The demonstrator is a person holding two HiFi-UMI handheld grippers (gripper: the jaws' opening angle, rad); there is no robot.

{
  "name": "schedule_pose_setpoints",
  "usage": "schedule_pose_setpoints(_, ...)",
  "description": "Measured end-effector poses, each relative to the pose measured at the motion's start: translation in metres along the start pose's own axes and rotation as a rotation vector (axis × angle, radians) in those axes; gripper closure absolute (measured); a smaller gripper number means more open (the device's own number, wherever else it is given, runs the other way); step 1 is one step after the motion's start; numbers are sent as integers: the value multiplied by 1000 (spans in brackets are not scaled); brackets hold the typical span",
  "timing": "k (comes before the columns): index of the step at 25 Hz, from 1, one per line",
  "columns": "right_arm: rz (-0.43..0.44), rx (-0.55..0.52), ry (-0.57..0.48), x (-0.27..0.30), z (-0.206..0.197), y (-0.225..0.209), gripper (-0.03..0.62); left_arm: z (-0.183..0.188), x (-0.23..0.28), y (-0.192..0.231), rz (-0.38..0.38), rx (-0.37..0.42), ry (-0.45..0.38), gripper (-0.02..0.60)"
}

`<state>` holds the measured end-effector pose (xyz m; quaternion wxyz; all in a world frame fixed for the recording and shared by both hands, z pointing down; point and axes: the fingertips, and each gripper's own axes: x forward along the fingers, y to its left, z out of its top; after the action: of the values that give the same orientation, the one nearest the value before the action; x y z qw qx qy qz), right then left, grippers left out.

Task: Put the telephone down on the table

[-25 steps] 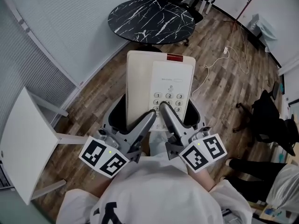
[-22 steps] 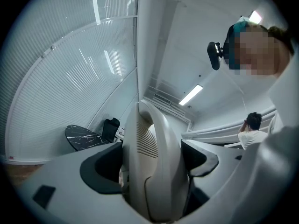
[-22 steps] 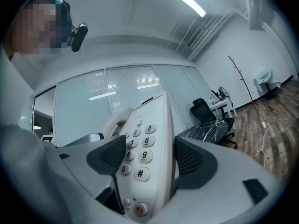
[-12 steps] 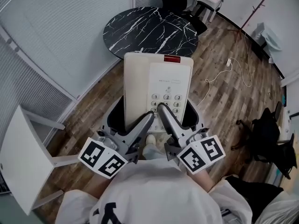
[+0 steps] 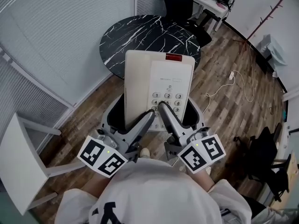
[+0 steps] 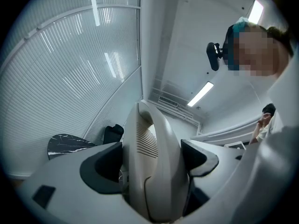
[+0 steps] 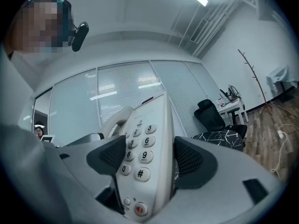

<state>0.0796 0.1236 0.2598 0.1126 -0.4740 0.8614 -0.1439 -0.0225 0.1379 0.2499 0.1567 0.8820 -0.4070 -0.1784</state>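
Counting 1 telephone, cream, w/ 1 handset seated in its cradle on the L side and 1 keypad on the R.
2 grippers: left gripper clenched across the handset side; right gripper clenched on the keypad side, w/ one jaw over the keys and one under the base.
Telephone held in the air, face up, over wood floor. In head view its far end overlaps the near edge of 1 round black marble table.
1 white chair at L, partly cut off.
1 black office chair beyond table's far edge, top cut off.
Telephone's near end hidden behind gripper fingers. Its height relative to the tabletop can't be judged.
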Motion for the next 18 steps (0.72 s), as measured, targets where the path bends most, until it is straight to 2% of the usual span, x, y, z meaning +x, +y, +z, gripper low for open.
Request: schedule_pose_setpoints(18, -2, 26, 28, 51, -5, -34, 258, -2, 43, 44, 32, -14, 19, 187)
